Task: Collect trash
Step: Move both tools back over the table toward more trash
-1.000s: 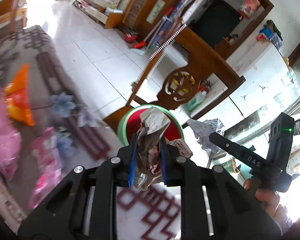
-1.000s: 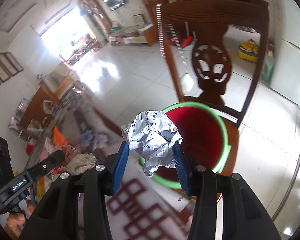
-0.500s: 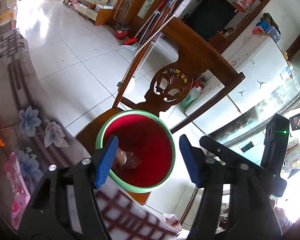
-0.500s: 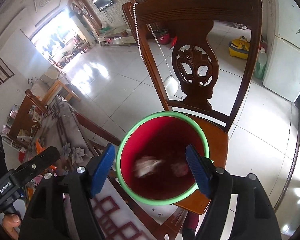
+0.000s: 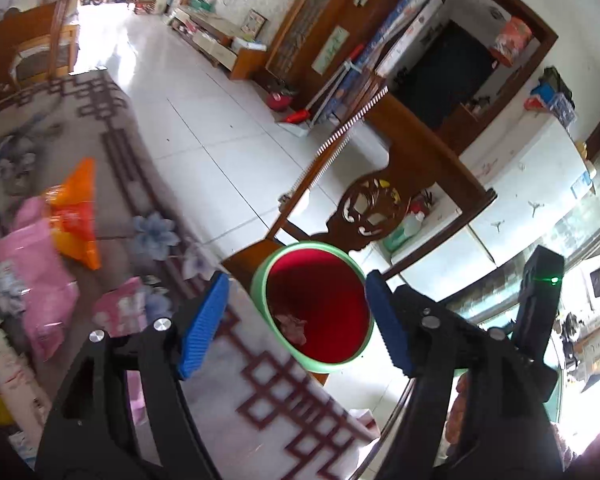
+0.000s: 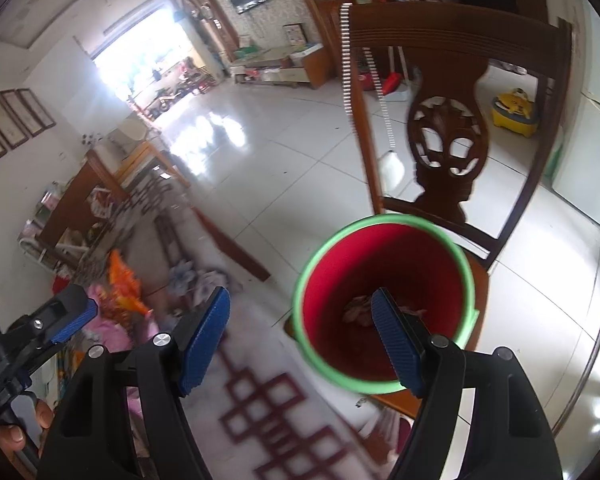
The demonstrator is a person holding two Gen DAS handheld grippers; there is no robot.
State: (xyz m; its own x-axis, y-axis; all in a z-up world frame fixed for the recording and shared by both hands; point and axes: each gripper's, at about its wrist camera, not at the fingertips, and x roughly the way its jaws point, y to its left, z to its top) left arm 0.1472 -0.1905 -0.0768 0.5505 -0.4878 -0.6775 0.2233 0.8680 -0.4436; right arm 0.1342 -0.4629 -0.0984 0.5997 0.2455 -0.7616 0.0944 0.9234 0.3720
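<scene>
We see both grippers tilted down and fwd over the table edge, aimed toward the bin. The left gripper has its blue pads spread wide w/ nothing between them; its jaws have just been opening. The right gripper is likewise spread and empty, jaws having opened within the last sec. In the right wrist view the left tool shows at lower left w/ a hand on its handle; in the left wrist view the right tool sits at right w/ a green light on.

The red bin w/ green rim stands on the seat of a carved wooden chair, just beside the tablecloth edge. Crumpled trash lies at the bin's bottom, also seen in the right wrist view.

Vs a sec ago: we held a crumpled wrapper in the left pads and a silvery foil wad in the right; both are gone from the pads now and scraps lie inside the bin. Half a sec ago the bin filled the space between each pair of pads; now it sits further right in both views, partly behind the right-hand pad in the right wrist view.

Still on the cloth at left: an orange packet and pink wrappers, blurred.
</scene>
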